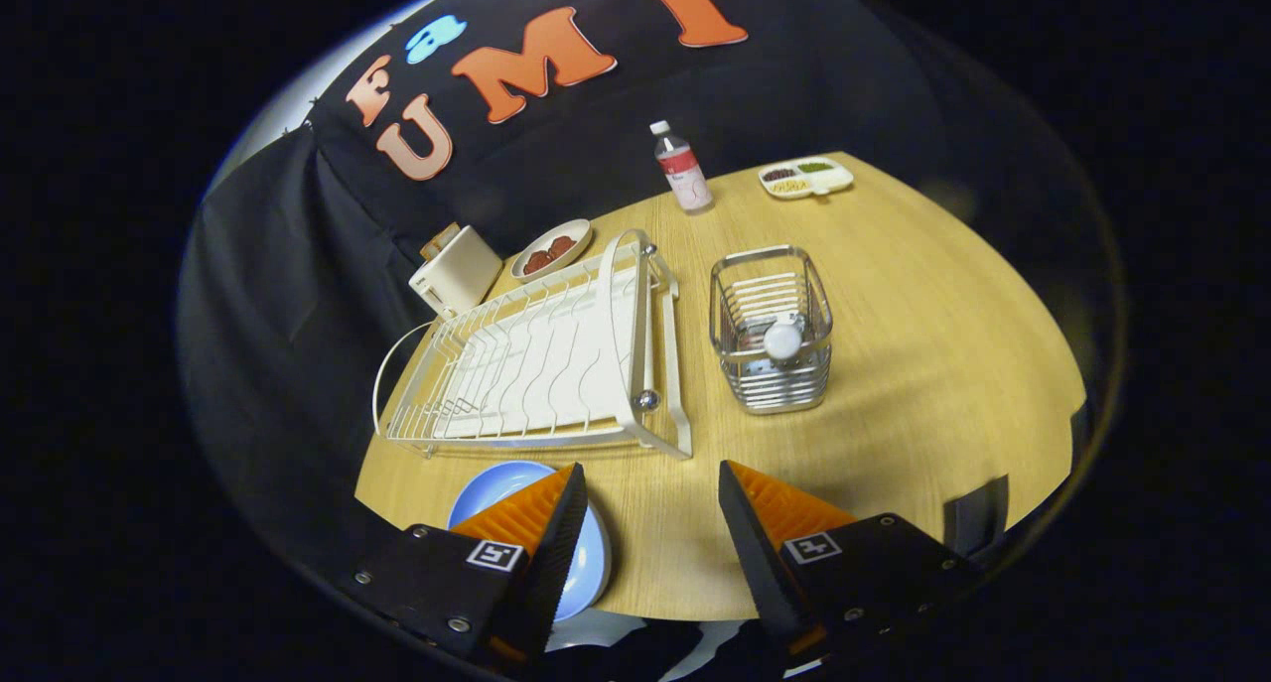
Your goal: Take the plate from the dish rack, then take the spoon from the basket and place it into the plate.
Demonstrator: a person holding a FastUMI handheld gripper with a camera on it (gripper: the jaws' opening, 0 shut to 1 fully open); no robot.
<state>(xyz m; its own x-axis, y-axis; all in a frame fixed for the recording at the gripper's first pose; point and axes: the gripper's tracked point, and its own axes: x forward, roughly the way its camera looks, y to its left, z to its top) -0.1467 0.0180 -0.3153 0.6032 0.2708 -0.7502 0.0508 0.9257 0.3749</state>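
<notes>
Plate (501,488) lying flat on tabletop (923,364), just in front of dish rack (536,364) w/ left finger of tool (650,513) partly covering it; light blue, round, shallow, looking empty. Rack holding no dishes now, so judging step 1 as done. Spoon (782,341) standing upright in wire basket (771,330), rounded pale end poking up, rest hidden behind wires; basket sitting right of rack, beyond the fingers & well apart from plate. Tool hovering w/ fingers spread wide, gripping nothing, bare tabletop showing between them. Remaining, as far as can be judged: reaching fwd to basket, pinching spoon by its top end, lifting straight up to clear the wires, carrying back & left, setting it into plate. Spoon end looking smooth & small, so prob. needing a centred pinch to avoid slipping. Farther back, not part of job: bottle (681,166), small dish w/ dark food (552,248), divided tray (806,177), cream box-like item (455,270) beside rack.
</notes>
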